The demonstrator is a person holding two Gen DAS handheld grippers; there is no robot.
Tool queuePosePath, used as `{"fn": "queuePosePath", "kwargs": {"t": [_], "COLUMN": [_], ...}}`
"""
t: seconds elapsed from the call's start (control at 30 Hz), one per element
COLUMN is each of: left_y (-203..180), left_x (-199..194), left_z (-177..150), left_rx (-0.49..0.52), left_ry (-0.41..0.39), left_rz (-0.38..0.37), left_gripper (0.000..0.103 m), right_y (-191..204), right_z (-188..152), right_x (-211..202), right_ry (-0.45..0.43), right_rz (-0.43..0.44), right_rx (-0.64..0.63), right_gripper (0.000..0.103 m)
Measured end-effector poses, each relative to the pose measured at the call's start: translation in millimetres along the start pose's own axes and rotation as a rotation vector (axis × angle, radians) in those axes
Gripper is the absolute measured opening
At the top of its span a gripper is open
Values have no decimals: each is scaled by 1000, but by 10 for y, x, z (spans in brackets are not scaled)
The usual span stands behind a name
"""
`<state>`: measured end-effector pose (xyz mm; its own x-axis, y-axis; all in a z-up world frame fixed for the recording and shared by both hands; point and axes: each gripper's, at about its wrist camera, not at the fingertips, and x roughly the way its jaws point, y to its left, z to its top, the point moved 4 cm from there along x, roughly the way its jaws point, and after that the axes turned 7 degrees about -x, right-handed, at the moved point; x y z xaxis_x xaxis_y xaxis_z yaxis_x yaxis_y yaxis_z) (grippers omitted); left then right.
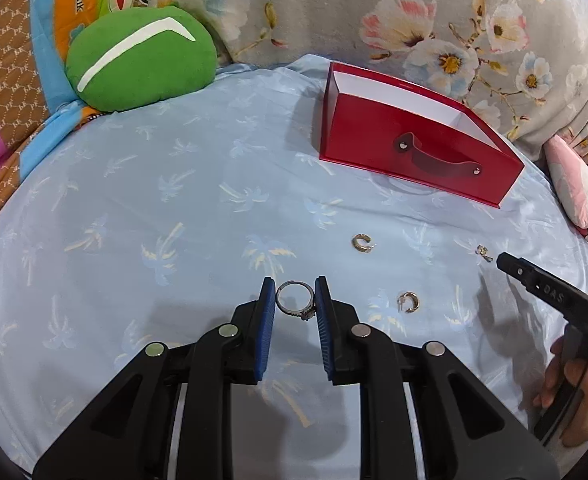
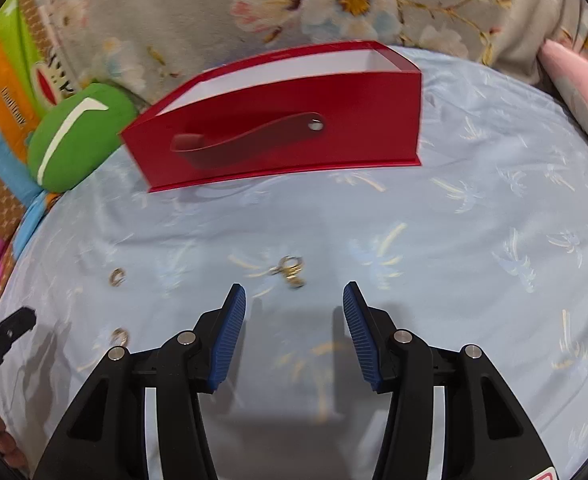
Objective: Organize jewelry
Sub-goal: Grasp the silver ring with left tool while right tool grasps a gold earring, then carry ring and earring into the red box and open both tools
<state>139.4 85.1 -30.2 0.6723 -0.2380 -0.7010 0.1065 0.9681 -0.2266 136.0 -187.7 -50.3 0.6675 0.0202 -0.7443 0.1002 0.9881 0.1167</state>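
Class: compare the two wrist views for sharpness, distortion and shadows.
Left wrist view: sharp, the ring crisp, the bedsheet bulging from fisheye. Right wrist view: motion-blurred, the red box and the gold earring smeared, soft jaw shadows on the sheet.

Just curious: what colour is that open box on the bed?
Red outside, white inside; clearest in the left wrist view.

- Lighting: bright, even, from overhead; colours vivid, no harsh glare.
- Shadows: soft, dark patches on blue sheet (image 1: 134,208) below gripper bodies, both views.
- Blur: right wrist view smeared w/ motion, esp. red box (image 2: 278,120); left wrist view sharp.
- Distortion: strong fisheye curve, black vignette at corners.
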Motion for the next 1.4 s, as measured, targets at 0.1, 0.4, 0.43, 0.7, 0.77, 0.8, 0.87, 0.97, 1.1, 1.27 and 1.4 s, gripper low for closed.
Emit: {"fn": "queuePosePath", "kwargs": {"t": [0.1, 0.4, 0.43, 0.7, 0.77, 0.8, 0.87, 0.97, 1.1, 1.27, 1.4], "left_y": [-36, -67, -67, -80, -88, -91, -124, -209, -366, -702, -1016], "left_x": [36, 106, 113, 89, 54, 32, -29, -134, -242, -272, -115], "left_z": [-15, -54, -52, -2, 49, 78, 161, 315, 633, 1118, 1553], "left_rx": [6, 11, 9, 11, 12, 13, 20, 53, 92, 165, 193], "left_ry": [8, 24, 25, 15, 5, 0, -17, -61, -120, -202, -215], "left_rz": [-6, 7, 5, -1, -4, -6, -12, -4, -4, 13, -7], "left_gripper": [20, 20, 20, 20, 20, 20, 20, 20, 20, 20, 20], "right_y": [84, 197, 190, 126, 104, 96, 84, 67, 28, 7, -13], "right_z": [41, 189, 191, 163, 167, 179, 233, 375, 692, 1212, 1682], "right_x": [136, 351, 353, 223, 119, 51, -101, -379, -733, -957, -956], "right_ry": [27, 46, 47, 11, -5, -17, -45, -106, -192, -286, -355], "right_rz": [4, -46, -48, -45, -31, -24, -17, -7, -16, -49, -82], "right_rx": [-41, -95, -94, -53, -37, -32, -30, -31, -56, -108, -148], "right_gripper": [49, 23, 21, 20, 20, 20, 20, 20, 20, 20, 21]}}
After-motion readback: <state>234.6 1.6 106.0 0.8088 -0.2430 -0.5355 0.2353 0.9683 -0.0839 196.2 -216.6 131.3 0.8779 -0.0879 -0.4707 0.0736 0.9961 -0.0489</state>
